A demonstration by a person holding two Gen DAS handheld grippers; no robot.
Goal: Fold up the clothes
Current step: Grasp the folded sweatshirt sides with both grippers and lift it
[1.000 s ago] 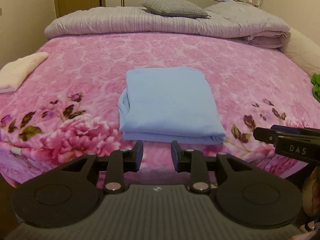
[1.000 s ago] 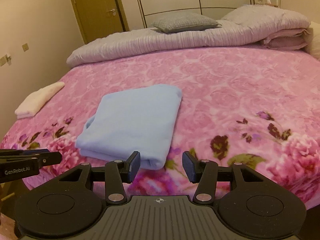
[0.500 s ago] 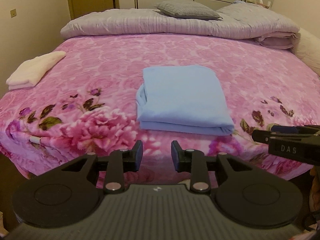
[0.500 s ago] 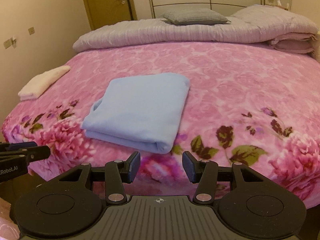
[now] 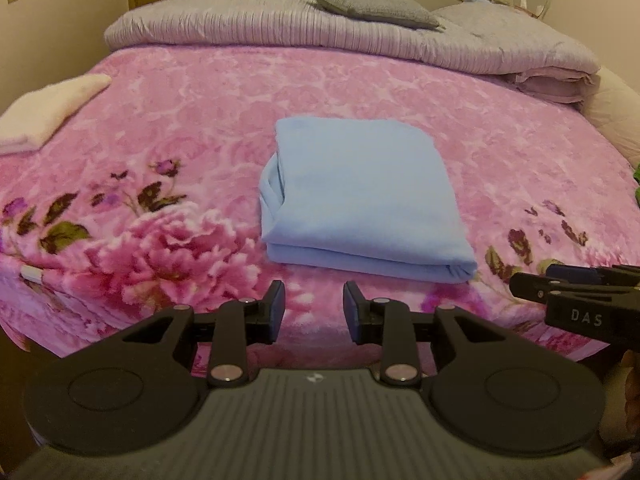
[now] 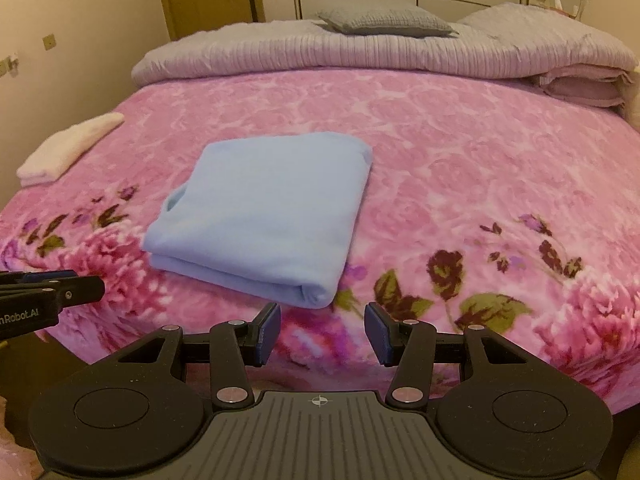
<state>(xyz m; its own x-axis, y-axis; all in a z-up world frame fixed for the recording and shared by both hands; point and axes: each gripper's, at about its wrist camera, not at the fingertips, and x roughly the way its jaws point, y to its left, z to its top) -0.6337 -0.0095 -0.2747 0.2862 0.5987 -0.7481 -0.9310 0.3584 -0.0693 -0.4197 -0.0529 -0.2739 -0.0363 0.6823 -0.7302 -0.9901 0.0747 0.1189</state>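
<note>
A light blue garment point(image 5: 360, 196) lies folded in a neat rectangle on the pink floral bedspread point(image 5: 200, 92); it also shows in the right wrist view point(image 6: 268, 216). My left gripper point(image 5: 314, 312) is open and empty, held off the bed's near edge in front of the garment. My right gripper point(image 6: 322, 330) is open and empty, just short of the garment's near right corner. Each gripper shows at the edge of the other's view: the right one point(image 5: 576, 296) and the left one point(image 6: 44, 296).
A folded cream cloth point(image 5: 44, 112) lies at the bed's left edge, also seen in the right wrist view point(image 6: 68, 148). A grey quilt point(image 5: 320, 28) and a grey pillow point(image 5: 372, 4) lie at the head. A green item point(image 5: 636, 176) peeks in at the right.
Both grippers drew back from the bed, then came a little closer again. The blue garment has not moved. Both grippers stayed open.
</note>
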